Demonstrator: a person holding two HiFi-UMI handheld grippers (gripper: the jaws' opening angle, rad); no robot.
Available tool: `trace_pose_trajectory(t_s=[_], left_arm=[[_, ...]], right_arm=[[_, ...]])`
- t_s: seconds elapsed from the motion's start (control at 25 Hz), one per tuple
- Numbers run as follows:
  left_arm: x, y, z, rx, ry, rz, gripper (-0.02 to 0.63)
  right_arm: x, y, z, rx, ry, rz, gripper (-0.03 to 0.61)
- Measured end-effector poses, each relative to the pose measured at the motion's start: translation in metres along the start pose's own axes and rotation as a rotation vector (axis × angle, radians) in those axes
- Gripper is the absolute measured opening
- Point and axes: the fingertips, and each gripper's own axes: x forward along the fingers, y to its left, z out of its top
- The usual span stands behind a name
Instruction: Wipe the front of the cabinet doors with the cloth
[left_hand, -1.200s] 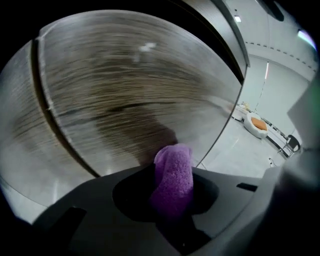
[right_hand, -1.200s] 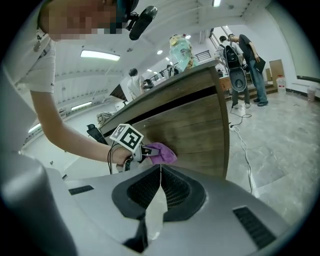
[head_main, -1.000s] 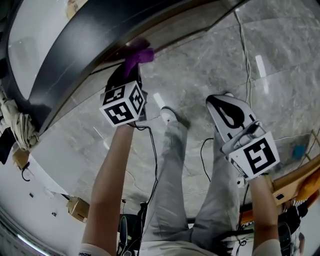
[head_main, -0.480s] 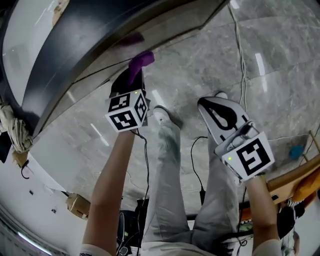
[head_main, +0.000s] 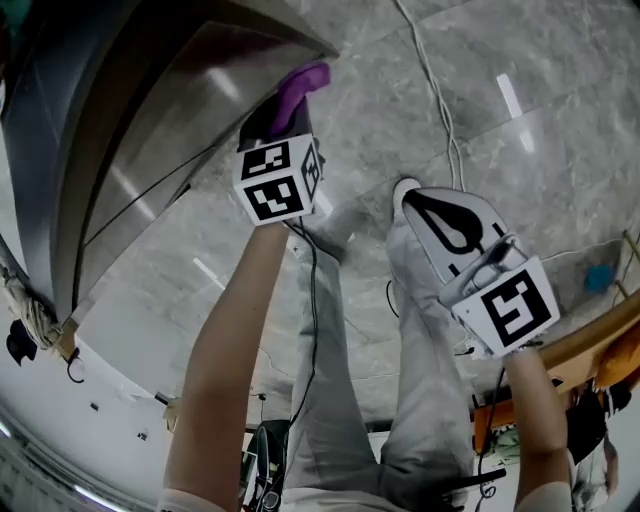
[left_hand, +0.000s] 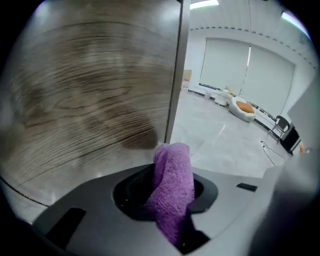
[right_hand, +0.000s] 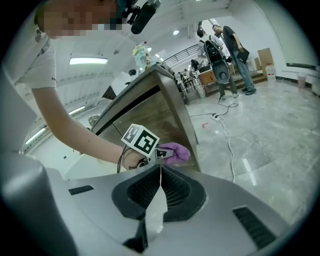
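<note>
A purple cloth (head_main: 301, 85) (left_hand: 172, 187) (right_hand: 175, 151) sticks out from my left gripper (head_main: 287, 108) (left_hand: 167, 172), which is shut on it. The cloth's tip is at the wood-grain cabinet door (left_hand: 85, 100) (head_main: 170, 130) (right_hand: 157, 115), close to the door's right-hand edge; whether it touches the door I cannot tell. My right gripper (head_main: 432, 208) (right_hand: 160, 169) hangs apart over the floor, well to the right of the cabinet, its jaws shut with nothing between them. In the right gripper view the left gripper's marker cube (right_hand: 142, 140) shows in front of the cabinet.
A white cable (head_main: 440, 110) runs across the grey marble floor (head_main: 560, 120) past the cabinet's corner. The person's legs and shoes (head_main: 335, 235) stand below both grippers. Wooden furniture (head_main: 590, 345) is at the right edge. People (right_hand: 235, 50) stand far behind.
My left gripper has carried the cloth along the door toward the cabinet's right-hand corner. The right gripper has stayed about where it was.
</note>
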Motion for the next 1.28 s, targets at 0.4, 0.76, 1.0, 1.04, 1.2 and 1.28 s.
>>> trace_pose_trajectory(t_s=[0.4, 0.76, 1.0, 1.04, 1.2, 1.28], left_arm=[[0.021, 0.031, 0.016, 0.061, 0.036, 0.059, 0.093], [-0.027, 0.129, -0.052, 0.022, 0.119, 0.141, 0.092], [-0.068, 0.203, -0.099, 0.012, 0.181, 0.197, 0.093], [-0.074, 0.215, -0.107, 0.005, 0.196, 0.213, 0.093], [-0.098, 0.254, -0.132, -0.009, 0.244, 0.279, 0.092], [-0.108, 0.266, -0.138, -0.005, 0.253, 0.304, 0.092]], right_arm=[[-0.012, -0.024, -0.014, 0.019, -0.028, -0.054, 0.028], [0.037, 0.048, -0.021, -0.025, 0.0, -0.001, 0.028], [0.078, 0.102, -0.018, -0.042, 0.002, 0.036, 0.028], [0.084, 0.11, -0.016, -0.046, 0.001, 0.039, 0.028], [0.098, 0.132, -0.01, -0.06, -0.018, 0.055, 0.028], [0.099, 0.136, -0.007, -0.054, -0.031, 0.061, 0.028]])
